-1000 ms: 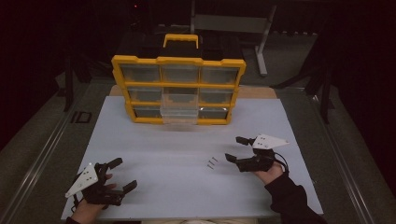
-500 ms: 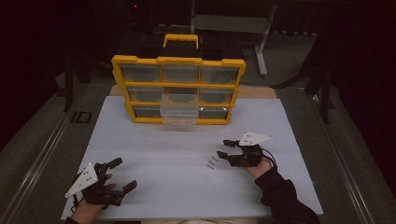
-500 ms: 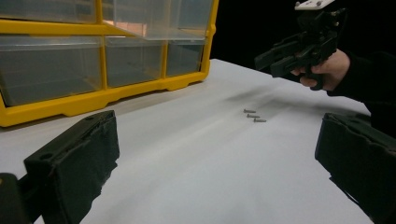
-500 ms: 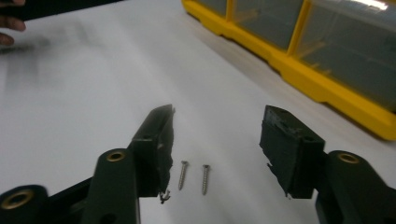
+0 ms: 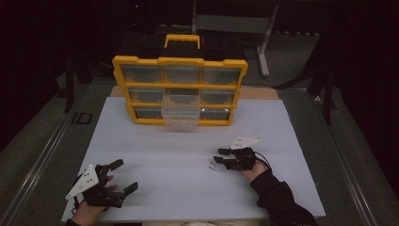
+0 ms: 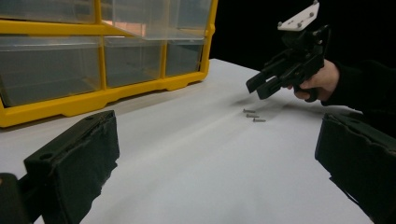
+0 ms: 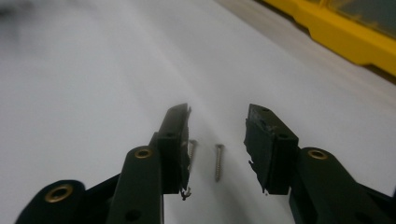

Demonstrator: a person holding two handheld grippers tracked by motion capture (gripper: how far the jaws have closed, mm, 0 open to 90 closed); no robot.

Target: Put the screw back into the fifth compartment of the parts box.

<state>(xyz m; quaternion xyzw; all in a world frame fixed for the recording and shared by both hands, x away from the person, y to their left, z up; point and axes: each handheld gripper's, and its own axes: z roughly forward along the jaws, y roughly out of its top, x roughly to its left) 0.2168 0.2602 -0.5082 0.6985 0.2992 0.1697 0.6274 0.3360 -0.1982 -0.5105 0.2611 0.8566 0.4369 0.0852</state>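
Three small screws point(image 5: 212, 165) lie on the white tabletop point(image 5: 188, 141), right of centre. My right gripper point(image 5: 217, 156) hovers low just to their right, pointing left at them. In the right gripper view its jaws point(image 7: 217, 126) straddle one screw point(image 7: 218, 161), and a second screw point(image 7: 191, 149) peeks out beside the left jaw. The jaws have just been closing, but the pads stand clear of the screw, so the gripper is open. My left gripper point(image 5: 127, 174) rests near the front left edge, open wide and holding nothing point(image 6: 219, 158). Its view shows the right gripper point(image 6: 254, 91) above the screws point(image 6: 251, 115).
A yellow drawer organiser point(image 5: 179, 61) with clear drawers stands at the back of the tabletop. One bottom-row clear drawer point(image 5: 181, 113) is pulled out toward me. Its yellow base point(image 7: 345, 37) crosses the right gripper view's top right corner. Dark floor surrounds the table.
My right gripper has moved left and down toward the screws, and its jaws have narrowed. The left gripper has stayed where it was.
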